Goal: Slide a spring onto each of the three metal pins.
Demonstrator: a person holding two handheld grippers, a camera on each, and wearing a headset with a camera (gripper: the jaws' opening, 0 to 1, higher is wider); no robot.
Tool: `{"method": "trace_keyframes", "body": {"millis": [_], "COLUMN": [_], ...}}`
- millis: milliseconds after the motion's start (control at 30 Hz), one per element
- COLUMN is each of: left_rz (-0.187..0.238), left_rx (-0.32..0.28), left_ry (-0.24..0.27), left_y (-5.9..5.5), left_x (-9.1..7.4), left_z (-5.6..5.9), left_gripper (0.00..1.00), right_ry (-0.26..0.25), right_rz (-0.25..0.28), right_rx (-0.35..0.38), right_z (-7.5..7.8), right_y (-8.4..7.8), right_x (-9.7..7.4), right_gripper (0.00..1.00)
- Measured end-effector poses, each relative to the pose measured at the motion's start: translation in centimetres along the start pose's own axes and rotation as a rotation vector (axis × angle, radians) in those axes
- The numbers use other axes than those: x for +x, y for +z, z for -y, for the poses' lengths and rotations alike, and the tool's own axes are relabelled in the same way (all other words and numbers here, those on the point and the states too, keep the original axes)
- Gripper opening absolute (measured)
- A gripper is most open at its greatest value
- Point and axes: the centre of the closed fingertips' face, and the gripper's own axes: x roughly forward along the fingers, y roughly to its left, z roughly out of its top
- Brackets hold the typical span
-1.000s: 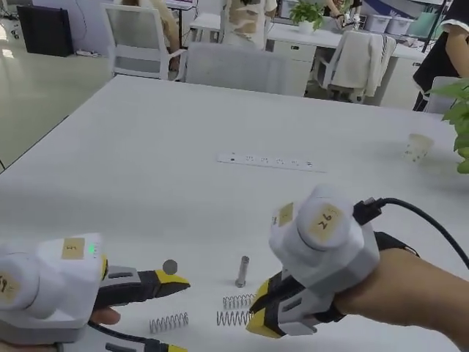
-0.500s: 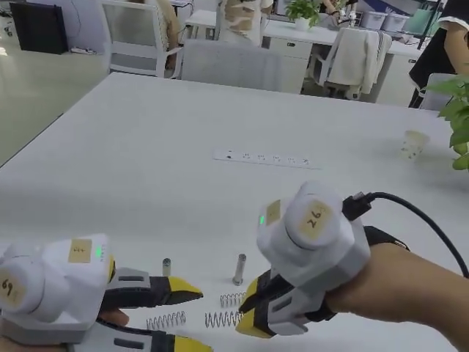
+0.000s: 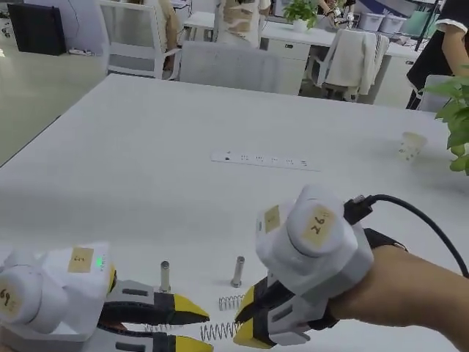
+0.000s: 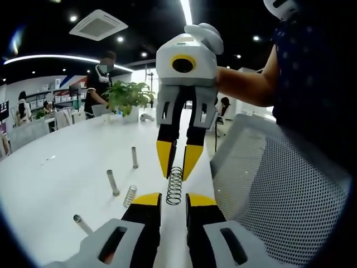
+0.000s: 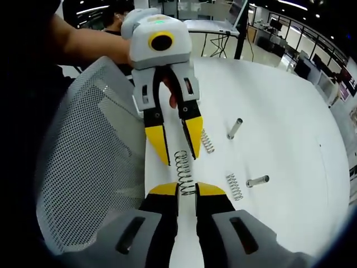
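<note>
Counting 0 of 3 done. The left gripper view has all three metal pins bare: far pin (image 4: pixel 134 157), middle pin (image 4: pixel 112 182), near pin (image 4: pixel 82 223). No coil sits on any of them.

All three springs are off the pins. The second spring (image 5: pixel 207 140) and third spring (image 5: pixel 234 186) lie loose on the table (image 3: pixel 183 161) beside the pins. The first spring (image 5: pixel 182 167) lies stretched between the two claws.

The right claw (image 5: pixel 187 190) is narrowed onto one end of it. The gap is about coil width, so it looks like a pinch. The left claw (image 4: pixel 175 199) is spread wider than the coil and straddles the other end without gripping.

Judgement: first pickup is in hand, and all three threadings are left.

Versus 1 s ago in the head view, the left claw has come in toward the right claw. Its tips now nearly face the right claw with the first spring between; earlier the two claws were well apart. The headset has shifted too, so the pins' changed look is the camera, not the pins.
</note>
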Motion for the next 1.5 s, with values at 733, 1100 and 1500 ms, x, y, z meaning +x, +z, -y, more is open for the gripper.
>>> {"method": "trace_keyframes", "body": {"millis": [733, 1100, 1500], "left_rz": [-0.001, 0.008, 0.038], "left_rx": [0.037, 0.035, 0.042], "left_ry": [-0.023, -0.026, -0.022], "left_y": [0.2, 0.4, 1.4], "left_x": [-0.1, -0.2, -0.4], "left_z": [0.7, 0.6, 0.6], "left_gripper": [0.02, 0.02, 0.02], "right_ry": [0.01, 0.012, 0.027], "right_rz": [0.022, 0.038, 0.031], "right_rx": [-0.015, -0.005, 0.004], "right_z": [-0.6, -0.5, -0.4], "right_y": [0.3, 0.3, 0.0], "right_x": [-0.3, -0.2, 0.5], "right_gripper": [0.09, 0.1, 0.1]}}
